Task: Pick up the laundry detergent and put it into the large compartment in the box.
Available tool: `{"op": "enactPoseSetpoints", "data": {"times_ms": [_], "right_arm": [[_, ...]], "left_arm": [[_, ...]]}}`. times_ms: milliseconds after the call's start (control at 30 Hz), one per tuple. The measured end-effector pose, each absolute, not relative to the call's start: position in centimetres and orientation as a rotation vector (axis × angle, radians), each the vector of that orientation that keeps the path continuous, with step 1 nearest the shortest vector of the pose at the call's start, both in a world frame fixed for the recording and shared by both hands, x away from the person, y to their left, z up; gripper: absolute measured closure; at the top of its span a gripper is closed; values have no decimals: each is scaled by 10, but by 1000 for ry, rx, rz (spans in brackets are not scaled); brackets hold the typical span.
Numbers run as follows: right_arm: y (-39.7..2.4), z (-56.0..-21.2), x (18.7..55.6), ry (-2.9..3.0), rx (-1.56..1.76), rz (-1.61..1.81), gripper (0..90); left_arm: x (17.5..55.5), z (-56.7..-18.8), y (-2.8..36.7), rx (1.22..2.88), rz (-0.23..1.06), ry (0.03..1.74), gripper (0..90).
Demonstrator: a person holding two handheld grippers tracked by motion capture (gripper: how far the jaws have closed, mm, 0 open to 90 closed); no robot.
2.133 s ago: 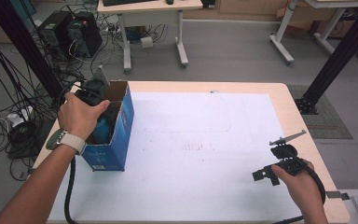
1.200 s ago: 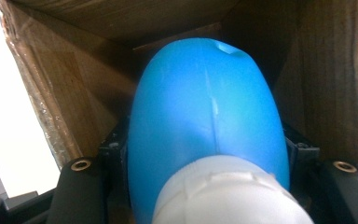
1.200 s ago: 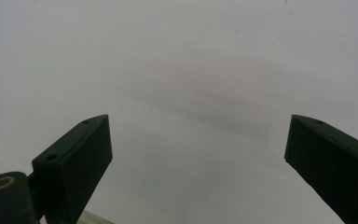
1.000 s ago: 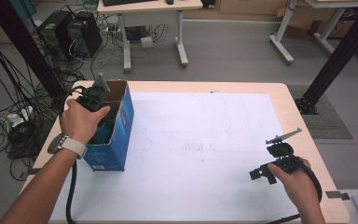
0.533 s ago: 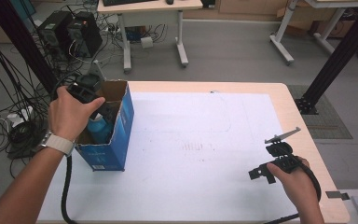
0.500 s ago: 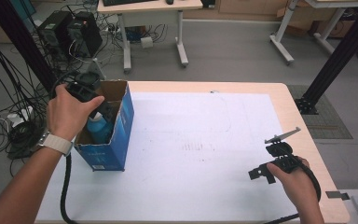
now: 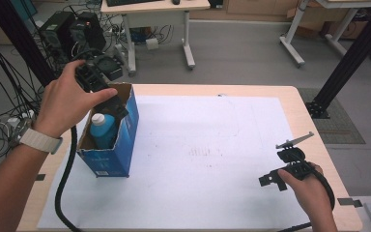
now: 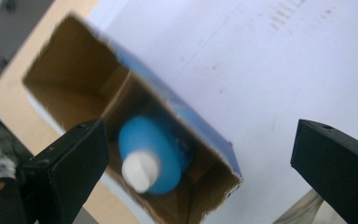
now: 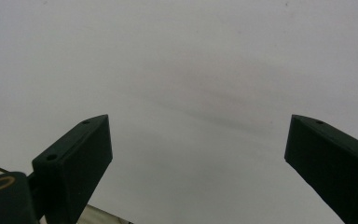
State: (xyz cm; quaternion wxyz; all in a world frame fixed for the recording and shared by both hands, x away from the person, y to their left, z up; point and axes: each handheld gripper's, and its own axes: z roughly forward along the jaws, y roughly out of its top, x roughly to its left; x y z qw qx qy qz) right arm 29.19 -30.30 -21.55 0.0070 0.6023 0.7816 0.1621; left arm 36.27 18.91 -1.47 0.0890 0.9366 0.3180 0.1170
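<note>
A blue bottle with a white cap stands inside an open blue cardboard box at the table's left side. My left gripper hangs above the box's far end, open, looking down into it with nothing between its jaws. My right gripper rests low near the table's right front edge, open, above the bare white sheet.
A white paper sheet covers most of the wooden table. Cables and computer cases lie on the floor beyond the left edge. A black frame post rises at the right, and another desk stands behind.
My left gripper has risen out of the box and pulled back toward the far left, leaving the bottle standing inside. The right gripper has barely moved.
</note>
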Motion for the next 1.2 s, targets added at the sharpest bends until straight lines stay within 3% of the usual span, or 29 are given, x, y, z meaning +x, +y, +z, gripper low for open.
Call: {"op": "enactPoseSetpoints", "data": {"times_ms": [400,633,1200], "right_arm": [[-305,-206,275,2407,1879,540,73],[-307,-207,271,2398,1891,529,73],[-303,-207,272,2402,1888,529,72]], "left_arm": [[375,-14,134,2974,235,432,45],[373,-21,111,3016,216,236,47],[358,-55,77,3078,187,30,52]]}}
